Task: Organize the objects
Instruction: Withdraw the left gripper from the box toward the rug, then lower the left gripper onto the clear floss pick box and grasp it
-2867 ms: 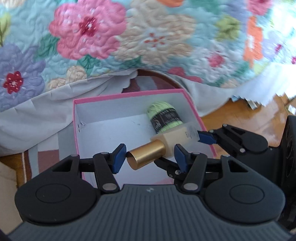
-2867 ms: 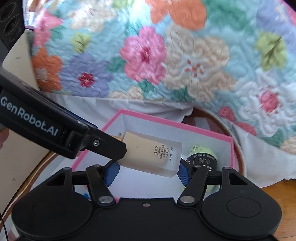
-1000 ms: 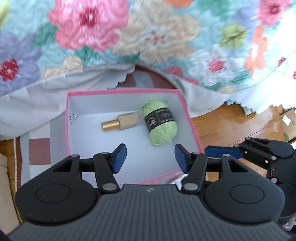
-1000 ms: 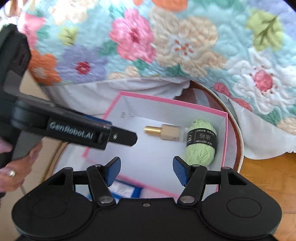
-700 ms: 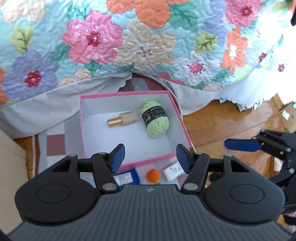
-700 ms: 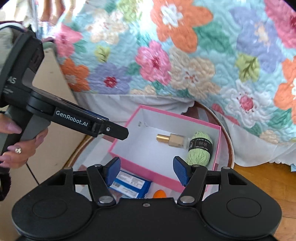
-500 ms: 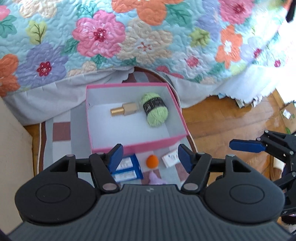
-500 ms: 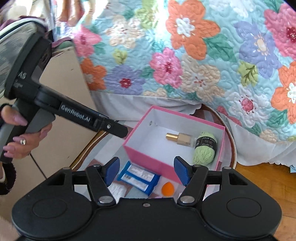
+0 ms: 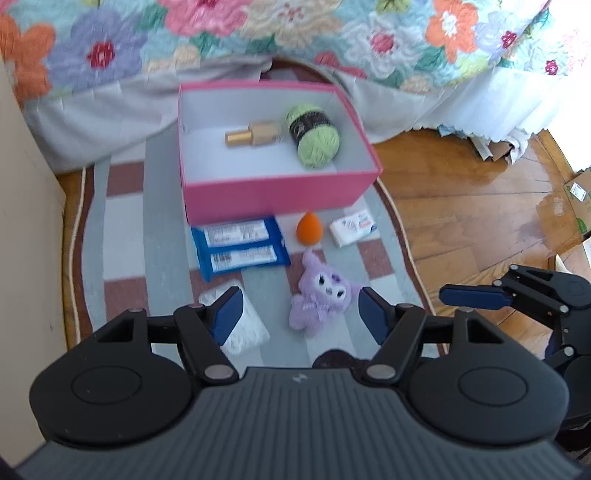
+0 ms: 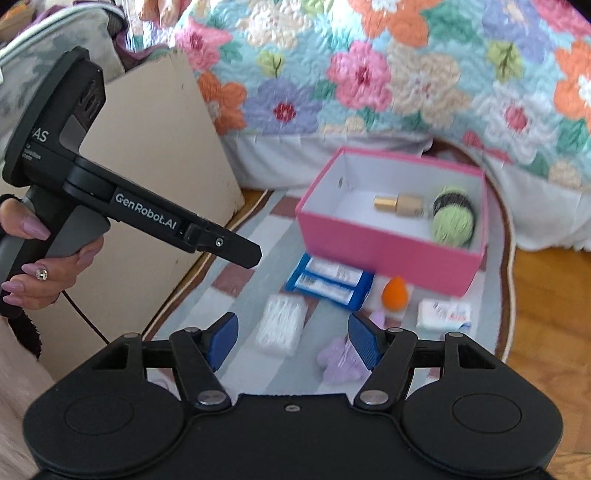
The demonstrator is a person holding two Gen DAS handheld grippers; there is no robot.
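Observation:
A pink box [image 9: 273, 192] [image 10: 384, 247] on the rug holds a gold-capped bottle [image 9: 255, 134] [image 10: 399, 204] and a green yarn ball [image 9: 314, 136] [image 10: 452, 218]. In front of it lie a blue packet [image 9: 240, 249] [image 10: 328, 282], an orange sponge [image 9: 308, 229] [image 10: 395, 293], a small white pack [image 9: 352, 227] [image 10: 443, 314], a purple plush [image 9: 321, 291] [image 10: 341, 360] and a white pad [image 9: 242, 325] [image 10: 282, 323]. My left gripper [image 9: 299, 317] is open and empty above the plush. My right gripper [image 10: 291, 338] is open and empty, high above the rug.
A striped rug [image 9: 122, 229] lies on a wooden floor [image 9: 461, 199]. A floral quilt [image 9: 258, 33] hangs over the bed behind the box. A beige panel [image 10: 155, 147] stands at the left. Cardboard scraps [image 9: 580, 192] lie at the far right.
The bottle went from my right gripper into the box. Both grippers then pulled back and up, so the loose items in front of the box came into view.

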